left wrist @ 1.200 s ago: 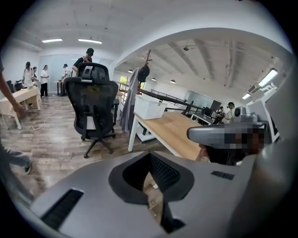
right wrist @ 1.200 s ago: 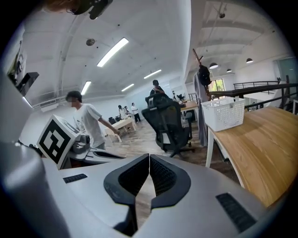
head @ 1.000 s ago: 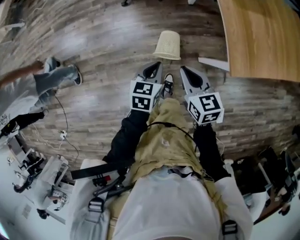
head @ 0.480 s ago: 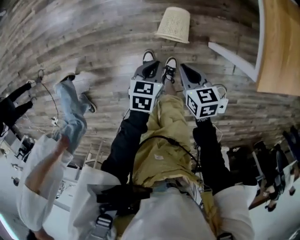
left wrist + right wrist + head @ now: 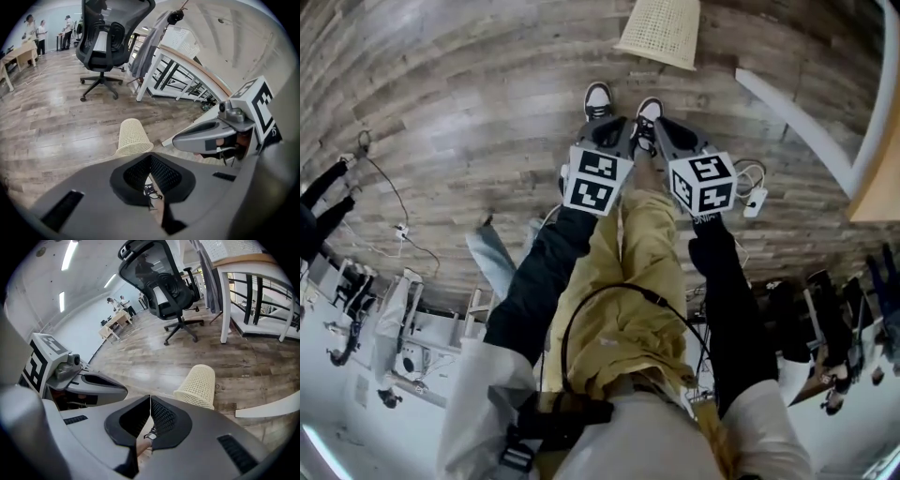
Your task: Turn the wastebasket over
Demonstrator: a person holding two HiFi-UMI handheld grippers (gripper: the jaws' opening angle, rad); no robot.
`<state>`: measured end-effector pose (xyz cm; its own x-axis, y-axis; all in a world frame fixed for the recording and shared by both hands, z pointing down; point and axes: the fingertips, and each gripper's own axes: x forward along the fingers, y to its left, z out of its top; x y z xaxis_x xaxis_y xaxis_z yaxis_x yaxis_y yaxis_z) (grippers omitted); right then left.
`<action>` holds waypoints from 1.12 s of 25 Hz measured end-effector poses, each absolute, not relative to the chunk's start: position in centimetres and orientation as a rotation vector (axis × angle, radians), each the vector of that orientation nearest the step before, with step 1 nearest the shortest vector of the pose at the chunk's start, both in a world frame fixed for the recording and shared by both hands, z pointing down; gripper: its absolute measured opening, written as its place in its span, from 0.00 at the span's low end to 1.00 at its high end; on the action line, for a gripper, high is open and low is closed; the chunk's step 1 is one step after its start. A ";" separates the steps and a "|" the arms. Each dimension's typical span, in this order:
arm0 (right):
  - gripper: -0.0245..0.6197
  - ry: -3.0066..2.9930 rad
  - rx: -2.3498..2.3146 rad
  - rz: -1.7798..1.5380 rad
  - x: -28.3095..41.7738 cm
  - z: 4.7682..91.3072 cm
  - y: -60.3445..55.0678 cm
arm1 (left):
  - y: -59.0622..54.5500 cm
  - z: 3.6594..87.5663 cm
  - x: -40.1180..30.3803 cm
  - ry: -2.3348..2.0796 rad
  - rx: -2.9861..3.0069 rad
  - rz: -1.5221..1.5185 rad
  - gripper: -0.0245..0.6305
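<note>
Now | left gripper (image 5: 614, 129) and right gripper (image 5: 667, 133) have sunk lower, jaws pressed together, empty | wastebasket (image 5: 661, 33) stands mouth-down on floor (image 5: 469, 112) beyond shoes (image 5: 598, 97), untouched | likely reaching; flip not begun

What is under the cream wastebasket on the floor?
The wastebasket stands mouth-down on the wooden floor. Its mesh wall covers whatever lies beneath, so that cannot be seen.

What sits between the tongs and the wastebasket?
Head view: only the person's shoes and bare wood floor separate left tongs and right tongs from the wastebasket.
</note>
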<state>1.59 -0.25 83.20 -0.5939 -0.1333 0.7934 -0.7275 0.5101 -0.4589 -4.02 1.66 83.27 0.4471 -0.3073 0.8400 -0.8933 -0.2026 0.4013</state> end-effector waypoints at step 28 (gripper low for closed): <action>0.07 -1.908 0.548 0.901 0.7 100.5 -6.5 | -3.7 95.8 -3.9 -0.965 1.627 0.801 0.04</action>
<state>0.70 -6.47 100.52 -0.4731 -0.0071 0.8810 -0.6846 0.6323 -0.3626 -3.94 -3.71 95.80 0.4538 -0.2000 0.8683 -0.8904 -0.1412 0.4328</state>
